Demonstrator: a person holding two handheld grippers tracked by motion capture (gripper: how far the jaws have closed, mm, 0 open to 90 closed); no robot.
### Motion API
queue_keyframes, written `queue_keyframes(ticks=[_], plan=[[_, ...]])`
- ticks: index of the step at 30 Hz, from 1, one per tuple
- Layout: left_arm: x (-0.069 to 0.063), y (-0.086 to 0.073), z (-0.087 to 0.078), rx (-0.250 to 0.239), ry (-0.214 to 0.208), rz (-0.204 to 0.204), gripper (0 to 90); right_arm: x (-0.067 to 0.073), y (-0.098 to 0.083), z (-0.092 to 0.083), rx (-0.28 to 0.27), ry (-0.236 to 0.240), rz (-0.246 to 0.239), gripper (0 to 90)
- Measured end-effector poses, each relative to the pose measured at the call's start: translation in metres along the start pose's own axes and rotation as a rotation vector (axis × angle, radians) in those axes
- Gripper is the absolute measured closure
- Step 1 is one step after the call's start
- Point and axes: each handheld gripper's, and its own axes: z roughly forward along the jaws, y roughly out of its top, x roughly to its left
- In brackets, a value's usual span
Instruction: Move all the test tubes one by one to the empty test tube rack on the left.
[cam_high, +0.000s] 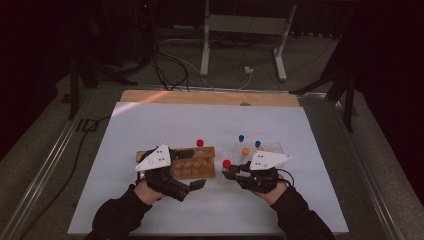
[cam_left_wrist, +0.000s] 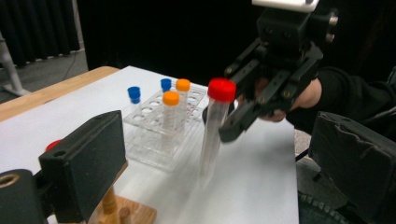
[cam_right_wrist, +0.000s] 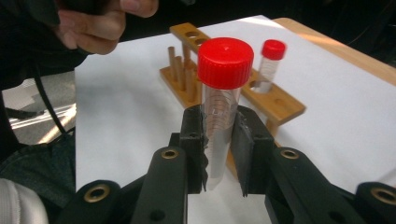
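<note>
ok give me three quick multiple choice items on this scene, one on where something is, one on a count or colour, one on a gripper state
1. Where does the second red-capped tube stand?
A. in the wooden rack
B. in the clear plastic rack
C. flat on the white sheet

2. How many orange-capped tubes stand in the clear plastic rack?
A. none
B. two
C. four

3. What is the right gripper doing?
A. hanging open over the table
B. shut on nothing
C. shut on the red-capped tube

Answers:
1 A: the right gripper view shows it upright in a hole of the wooden rack's top bar.
2 B: the left gripper view shows two orange caps beside two blue caps.
3 C: the right gripper view shows both pads pressed on the tube's clear body below its cap.
</note>
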Motion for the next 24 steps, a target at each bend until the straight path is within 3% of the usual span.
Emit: queue_keyframes(ticks=[5,14,24], plan=[[-0.003,0.001,0.006,0.014,-0.012,0.011,8.7,0.004,-0.002,0.006,0.015,0.027,0.0,75.0],[-0.01,0.001,0.021,0.035,-0.027,0.04,23.7,0.008,-0.003,0.01,0.027,0.044,0.002,75.0],[-0.012,-0.002,0.039,0.057,0.017,0.068,47.6,0.012,-0.003,0.013,0.034,0.057,-0.005,75.0]])
